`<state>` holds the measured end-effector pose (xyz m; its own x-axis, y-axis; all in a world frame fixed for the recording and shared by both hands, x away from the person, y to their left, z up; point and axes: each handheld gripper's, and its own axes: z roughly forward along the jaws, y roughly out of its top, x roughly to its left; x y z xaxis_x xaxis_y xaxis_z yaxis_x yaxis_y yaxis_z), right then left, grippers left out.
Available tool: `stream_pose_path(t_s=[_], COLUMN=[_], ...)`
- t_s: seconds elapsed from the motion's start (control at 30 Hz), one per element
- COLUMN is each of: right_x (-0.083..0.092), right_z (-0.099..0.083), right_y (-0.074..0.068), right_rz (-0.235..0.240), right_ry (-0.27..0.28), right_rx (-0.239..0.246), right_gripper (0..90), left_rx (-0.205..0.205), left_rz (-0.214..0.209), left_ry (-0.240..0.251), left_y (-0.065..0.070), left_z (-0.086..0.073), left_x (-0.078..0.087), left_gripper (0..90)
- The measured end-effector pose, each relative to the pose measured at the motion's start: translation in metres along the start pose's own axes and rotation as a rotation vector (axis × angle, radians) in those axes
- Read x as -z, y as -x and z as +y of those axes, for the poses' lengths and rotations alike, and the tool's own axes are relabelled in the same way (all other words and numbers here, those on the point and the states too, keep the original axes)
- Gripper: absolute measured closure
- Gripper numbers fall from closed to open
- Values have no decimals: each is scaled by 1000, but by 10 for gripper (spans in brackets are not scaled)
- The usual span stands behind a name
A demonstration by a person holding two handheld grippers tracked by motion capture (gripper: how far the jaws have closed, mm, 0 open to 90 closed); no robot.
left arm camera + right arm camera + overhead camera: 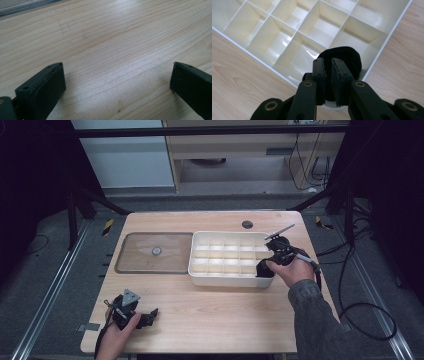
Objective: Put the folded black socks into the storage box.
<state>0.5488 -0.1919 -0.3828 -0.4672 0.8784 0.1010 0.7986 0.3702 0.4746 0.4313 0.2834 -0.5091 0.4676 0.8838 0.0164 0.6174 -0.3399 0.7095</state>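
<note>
Two tools in play. Right tool [328,67] has its jaws nearly closed, w/ a thin gap between the pads; whether they pinch the black soft fabric bundle [347,58] can't be told. Bundle sits just ahead of the jaw tips, in a near corner compartment of the cream plastic divided tray [220,279]. Left tool [142,317] rests low on the light wooden worktop [112,50], jaws spread wide, bare wood between them. Clear flat lid w/ round knob [156,251] lies beside the tray, well apart from both tools.
</note>
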Motion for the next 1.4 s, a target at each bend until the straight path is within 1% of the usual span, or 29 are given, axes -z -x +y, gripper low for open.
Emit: stream_pose_path(t_s=[0.1,0.37,0.47,0.63,0.87,1.2,1.4], right_x=[4,10,12,17,24,34,39], right_z=[-1,-3,-4,-5,-8,-13,-19], right_y=[1,4,5,6,9,10,8], right_rz=[2,-4,-6,-21,-24,-13,-3], right_ry=[31,61,72,116,150,201,235], right_rx=[-3,-3,0,-11,-21,-22,-25], right_gripper=[815,809,793,757,750,741,724], left_rx=[0,0,0,0,0,-1,0], left_rz=[0,0,0,0,0,0,0], left_ry=[0,-1,-1,-1,-1,-1,0], left_y=[0,0,0,0,0,0,0], left_z=[0,0,0,0,0,0,0], left_x=[0,0,0,0,0,0,0], left_gripper=[0,0,0,0,0,0,0])
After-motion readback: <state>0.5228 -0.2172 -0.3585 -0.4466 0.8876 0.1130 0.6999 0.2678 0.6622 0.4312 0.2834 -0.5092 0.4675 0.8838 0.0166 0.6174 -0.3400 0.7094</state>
